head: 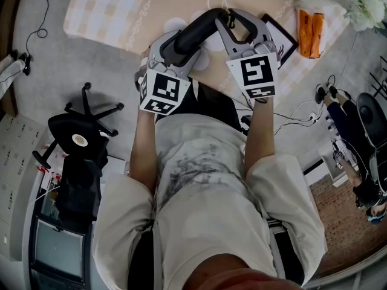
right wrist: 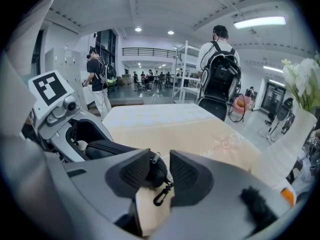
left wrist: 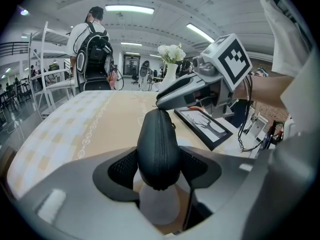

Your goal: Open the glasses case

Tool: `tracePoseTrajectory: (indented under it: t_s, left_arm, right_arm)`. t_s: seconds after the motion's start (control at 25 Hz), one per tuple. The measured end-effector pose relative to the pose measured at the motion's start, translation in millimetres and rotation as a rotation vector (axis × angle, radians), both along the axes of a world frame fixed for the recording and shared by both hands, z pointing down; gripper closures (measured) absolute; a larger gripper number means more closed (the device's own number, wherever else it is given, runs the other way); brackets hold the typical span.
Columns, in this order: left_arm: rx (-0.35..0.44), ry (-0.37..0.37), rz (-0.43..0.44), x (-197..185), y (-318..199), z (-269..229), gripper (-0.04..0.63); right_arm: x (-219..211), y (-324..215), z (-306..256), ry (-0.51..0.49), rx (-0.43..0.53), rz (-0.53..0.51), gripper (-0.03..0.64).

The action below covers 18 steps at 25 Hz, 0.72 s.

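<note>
A black zippered glasses case (head: 196,32) hangs over the beige tablecloth (head: 121,11). My left gripper (head: 187,42) is shut on its near end. In the left gripper view both pads press the case's (left wrist: 157,149) sides, zipper seam facing the camera. My right gripper (head: 228,16) stands at the case's far end, jaws a small way apart. In the right gripper view the rounded end of the case (right wrist: 107,149) lies against the left pad. Its silver zipper pull (right wrist: 156,157) is at that pad's tip. A black clip (right wrist: 161,198) dangles in the gap of the right gripper (right wrist: 160,171); no pad presses it.
A black picture frame (head: 281,35) lies flat on the table to the right, an orange packet (head: 311,34) beyond it. A white vase of flowers (left wrist: 170,69) stands at the far corner. A person with a backpack (right wrist: 220,69) stands beyond the table. An office chair (head: 84,138) is at the left.
</note>
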<state>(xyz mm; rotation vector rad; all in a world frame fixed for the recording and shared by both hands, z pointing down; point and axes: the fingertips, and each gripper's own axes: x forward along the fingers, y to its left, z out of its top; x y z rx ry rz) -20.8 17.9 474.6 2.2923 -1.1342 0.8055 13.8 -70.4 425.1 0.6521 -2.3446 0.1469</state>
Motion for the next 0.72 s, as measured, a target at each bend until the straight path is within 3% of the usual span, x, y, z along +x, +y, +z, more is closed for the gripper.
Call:
tracePoseTrajectory:
  t_s: [0.56,0.72]
  left_arm:
    - [-0.001,-0.002,-0.002,0.0,0.3,0.9,0.330]
    - [-0.019,-0.011,0.000,-2.5,5.4,5.9,0.330]
  right_arm:
    - [6.4,-7.5,3.7,0.000,-0.014,0.038,0.492]
    - [22.4,-11.8,24.4,0.106,-0.022,0.071,0.571]
